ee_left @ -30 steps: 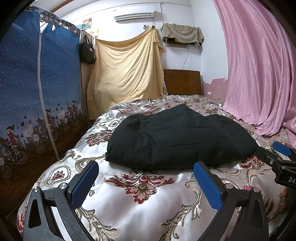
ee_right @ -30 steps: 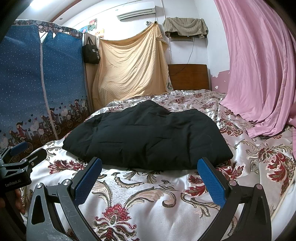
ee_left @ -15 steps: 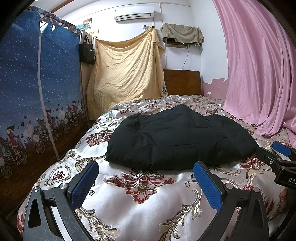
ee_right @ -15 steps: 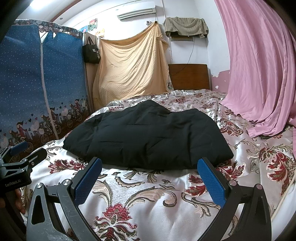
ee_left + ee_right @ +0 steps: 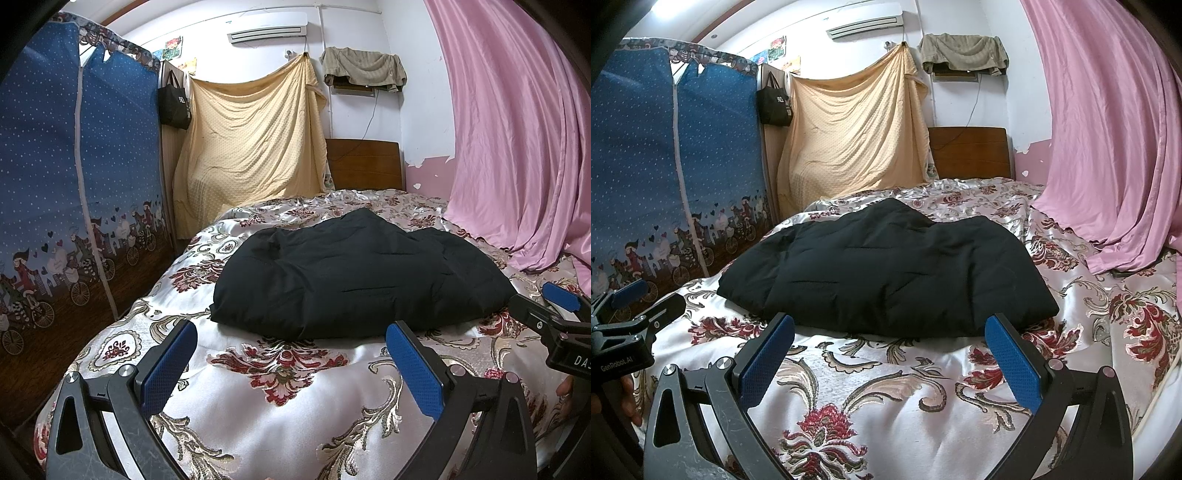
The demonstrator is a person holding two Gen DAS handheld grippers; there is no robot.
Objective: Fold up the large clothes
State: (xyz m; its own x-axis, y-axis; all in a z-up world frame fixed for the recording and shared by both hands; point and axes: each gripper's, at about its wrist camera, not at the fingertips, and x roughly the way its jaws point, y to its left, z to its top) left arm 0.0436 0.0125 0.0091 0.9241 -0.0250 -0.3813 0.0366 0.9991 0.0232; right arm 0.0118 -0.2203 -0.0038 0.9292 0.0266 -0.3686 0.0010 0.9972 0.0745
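A black padded garment (image 5: 354, 280) (image 5: 886, 273) lies folded into a thick bundle in the middle of the bed (image 5: 280, 391) (image 5: 871, 398), on a floral satin cover. My left gripper (image 5: 291, 354) hovers over the bed's near end, a short way in front of the bundle, open and empty. My right gripper (image 5: 890, 350) is held beside it to the right, also open with nothing between its blue pads (image 5: 1015, 365). Each gripper shows at the edge of the other's view: the right one (image 5: 554, 317), the left one (image 5: 631, 310).
A blue fabric wardrobe (image 5: 74, 184) stands along the bed's left side. A pink curtain (image 5: 517, 129) hangs on the right and drapes onto the bed. A yellow sheet (image 5: 251, 140) and a wooden headboard (image 5: 364, 162) are at the far end.
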